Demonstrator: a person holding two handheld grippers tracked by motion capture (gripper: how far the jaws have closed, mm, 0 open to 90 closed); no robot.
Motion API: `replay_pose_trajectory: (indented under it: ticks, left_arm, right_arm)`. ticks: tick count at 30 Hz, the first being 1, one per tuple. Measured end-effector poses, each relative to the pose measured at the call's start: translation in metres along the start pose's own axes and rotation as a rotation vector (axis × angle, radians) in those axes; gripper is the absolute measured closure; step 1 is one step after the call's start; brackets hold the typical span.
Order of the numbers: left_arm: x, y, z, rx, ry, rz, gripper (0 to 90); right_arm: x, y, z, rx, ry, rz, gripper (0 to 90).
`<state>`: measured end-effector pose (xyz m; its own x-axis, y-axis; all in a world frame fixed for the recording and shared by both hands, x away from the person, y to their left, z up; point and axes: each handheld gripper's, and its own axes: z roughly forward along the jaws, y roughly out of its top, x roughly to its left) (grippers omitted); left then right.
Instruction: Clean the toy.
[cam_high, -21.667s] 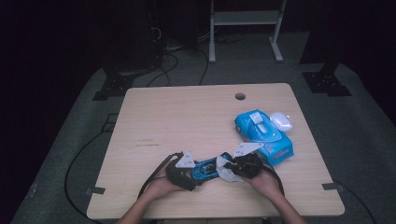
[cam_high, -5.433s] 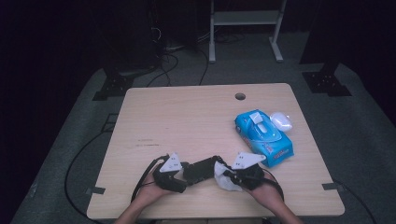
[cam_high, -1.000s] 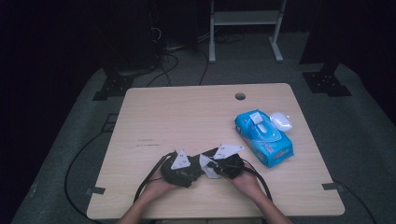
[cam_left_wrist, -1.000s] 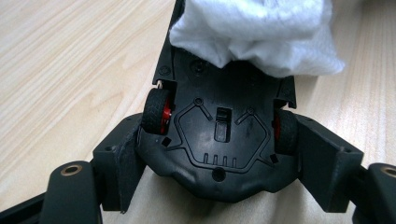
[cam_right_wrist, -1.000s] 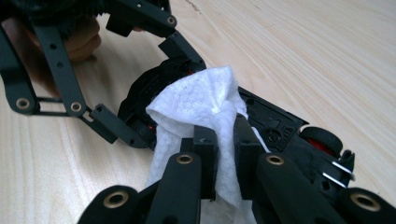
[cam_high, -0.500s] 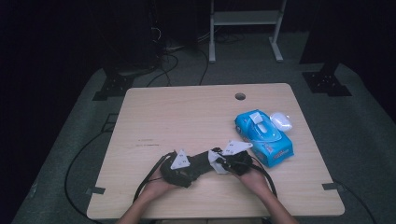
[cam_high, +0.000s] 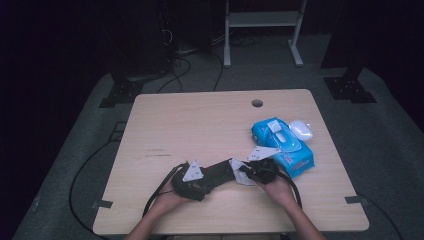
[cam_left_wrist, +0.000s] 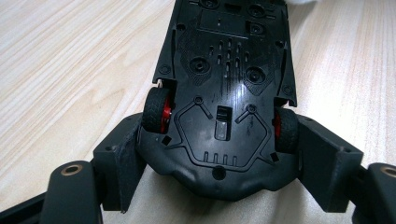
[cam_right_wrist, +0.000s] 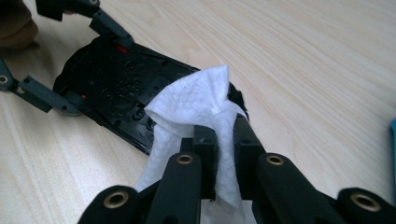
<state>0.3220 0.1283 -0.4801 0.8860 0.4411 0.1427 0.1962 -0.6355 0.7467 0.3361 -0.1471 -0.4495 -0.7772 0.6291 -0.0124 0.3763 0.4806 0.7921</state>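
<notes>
Woodgrain table (cam_high: 200, 125) — ribbed black toy car (cam_left_wrist: 224, 88), crumpled white wipe (cam_right_wrist: 196, 107).

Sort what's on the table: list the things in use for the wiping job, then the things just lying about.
In use:
- toy car, upside down, clamped in the left tongs
- white wipe, pinched in the right tongs

Lying about:
- blue wipes pack
- small white case beside the pack

Toy car (cam_left_wrist: 224, 79): black underside, black tyres, red hubs. Wipe (cam_right_wrist: 196, 105): white, dimpled weave. Wipe pack (cam_high: 282, 145) at 3 o'clock: bright blue, white flap. Table (cam_high: 200, 125): pale wood grain. Gripper jaws: black, brass rivets.
</notes>
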Motion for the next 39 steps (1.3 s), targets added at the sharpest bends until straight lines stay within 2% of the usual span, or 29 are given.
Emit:
replay_pose_trajectory:
  ticks: [5,9,12,15,17,19,21,22,24,26,28,29,31,32,34,35,38,39]
  left_arm:
    - [0.0,-0.001,0.0,-0.007,0.012,0.005,24.2]
    - [-0.001,-0.001,0.0,-0.009,0.013,0.006,24.3]
    - [0.0,-0.001,0.0,-0.009,0.011,0.004,24.3]
    - [-0.001,-0.001,0.0,-0.012,0.013,0.008,24.3]
    - [-0.002,0.0,0.0,-0.011,0.016,0.019,24.3]
    - [-0.002,0.0,0.0,-0.01,0.016,0.02,24.3]
    - [-0.004,0.001,0.0,-0.006,0.018,0.03,24.3]
    - [-0.004,0.001,0.0,-0.007,0.019,0.03,24.3]
    - [-0.003,0.001,0.0,-0.011,0.013,0.02,24.3]
    - [-0.004,0.002,-0.001,-0.024,0.013,0.017,24.2]
    - [-0.005,0.004,-0.001,-0.028,0.02,0.026,24.3]
    - [-0.006,0.005,-0.001,-0.032,0.02,0.028,24.3]
    - [-0.008,0.006,0.0,-0.029,0.02,0.043,24.3]
    - [-0.009,0.006,0.001,-0.028,0.021,0.047,24.3]
    - [-0.01,0.006,0.0,-0.024,0.023,0.051,24.3]
    - [-0.01,0.006,0.0,-0.028,0.022,0.046,24.3]
    - [-0.009,0.007,-0.002,-0.038,0.018,0.039,24.3]
    - [-0.01,0.008,-0.001,-0.038,0.021,0.046,24.3]
  right_arm:
    - [0.007,0.004,0.005,-0.012,-0.011,-0.014,82.9]
    - [0.008,0.008,0.013,-0.071,-0.038,0.003,82.9]
    - [0.002,0.006,0.014,-0.073,-0.035,0.026,82.9]
    - [-0.004,0.003,0.009,-0.06,-0.081,0.042,83.0]
    - [-0.007,0.001,0.008,-0.06,-0.072,0.068,83.0]
    - [-0.003,0.003,0.009,-0.074,-0.071,0.057,82.9]
    - [0.003,0.008,0.012,-0.101,-0.027,0.04,83.0]
    - [0.007,0.01,0.014,-0.096,-0.028,0.021,83.0]
    - [0.008,0.012,0.017,-0.08,-0.046,-0.001,83.0]
    - [0.003,0.011,0.016,-0.082,-0.071,0.028,83.0]
    - [0.004,0.011,0.015,-0.081,-0.087,0.032,83.1]
    - [0.008,0.013,0.016,-0.085,-0.08,0.019,83.1]
    - [0.016,0.017,0.02,-0.101,-0.033,0.003,83.1]
    - [0.024,0.02,0.024,-0.098,-0.025,-0.029,83.0]
    - [0.033,0.025,0.029,-0.083,-0.016,-0.059,83.1]
    - [0.032,0.026,0.03,-0.08,-0.023,-0.059,83.0]
    - [0.024,0.026,0.028,-0.077,-0.052,-0.005,83.1]
    - [0.025,0.026,0.028,-0.077,-0.056,-0.002,83.2]
